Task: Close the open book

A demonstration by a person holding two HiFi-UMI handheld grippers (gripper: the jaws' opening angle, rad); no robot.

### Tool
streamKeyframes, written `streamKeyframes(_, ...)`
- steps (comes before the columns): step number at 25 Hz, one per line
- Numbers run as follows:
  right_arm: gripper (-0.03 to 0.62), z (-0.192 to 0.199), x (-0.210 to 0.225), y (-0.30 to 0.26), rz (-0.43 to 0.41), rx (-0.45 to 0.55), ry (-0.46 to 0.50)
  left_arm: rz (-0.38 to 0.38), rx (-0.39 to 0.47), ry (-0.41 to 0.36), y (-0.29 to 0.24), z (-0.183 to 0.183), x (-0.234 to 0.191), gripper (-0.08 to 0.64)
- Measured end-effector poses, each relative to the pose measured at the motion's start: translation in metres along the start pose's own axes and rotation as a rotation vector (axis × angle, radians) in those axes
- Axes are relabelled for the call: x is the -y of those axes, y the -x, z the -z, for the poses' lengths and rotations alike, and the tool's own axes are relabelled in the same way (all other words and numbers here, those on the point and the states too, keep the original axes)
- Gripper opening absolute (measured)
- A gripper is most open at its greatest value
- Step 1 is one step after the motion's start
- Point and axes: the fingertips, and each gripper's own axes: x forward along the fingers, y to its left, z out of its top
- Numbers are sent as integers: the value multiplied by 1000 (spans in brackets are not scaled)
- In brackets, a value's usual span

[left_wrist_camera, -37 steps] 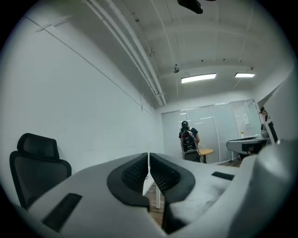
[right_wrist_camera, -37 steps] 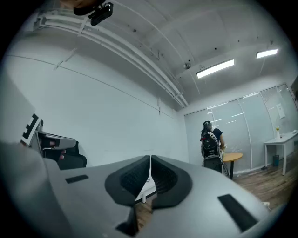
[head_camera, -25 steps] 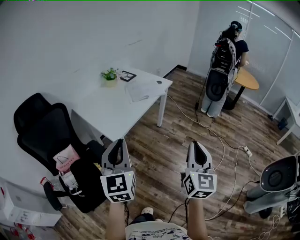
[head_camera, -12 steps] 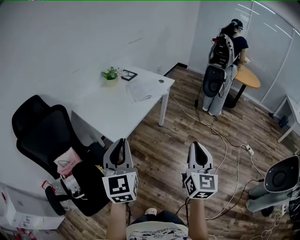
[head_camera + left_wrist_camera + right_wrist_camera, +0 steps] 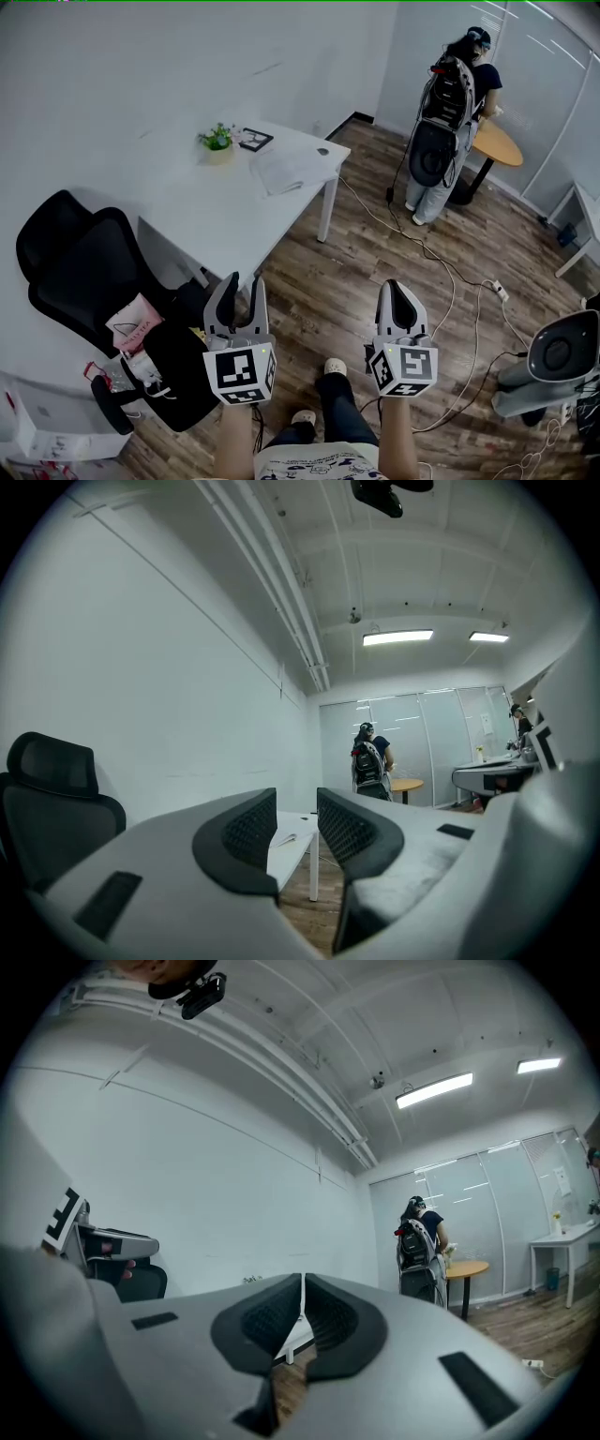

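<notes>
The open book (image 5: 286,169) lies with its pages up on the white table (image 5: 216,220), far ahead of both grippers. My left gripper (image 5: 242,282) hangs over the wood floor just short of the table's near corner. Its jaws are opening, with nothing between them. In the left gripper view the table (image 5: 291,841) shows through the gap of the left gripper (image 5: 296,810). My right gripper (image 5: 400,291) is beside it over the floor, shut and empty. Seen in its own view, the jaws of the right gripper (image 5: 302,1305) meet.
A black office chair (image 5: 75,272) with a bag on it stands left of the table. A small plant (image 5: 217,141) and a dark frame (image 5: 255,140) sit at the table's far end. A person with a backpack (image 5: 450,103) stands by a round table (image 5: 497,145). Cables (image 5: 441,272) cross the floor.
The left gripper's jaws have parted from shut. Both grippers have come a little nearer the table, and a foot now shows between them.
</notes>
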Motion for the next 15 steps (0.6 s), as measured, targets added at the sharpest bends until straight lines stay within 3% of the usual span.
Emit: streamKeyframes(15, 28, 4, 58, -124, -53, 1, -14, -56, -11, -23, -119, 3, 12, 118)
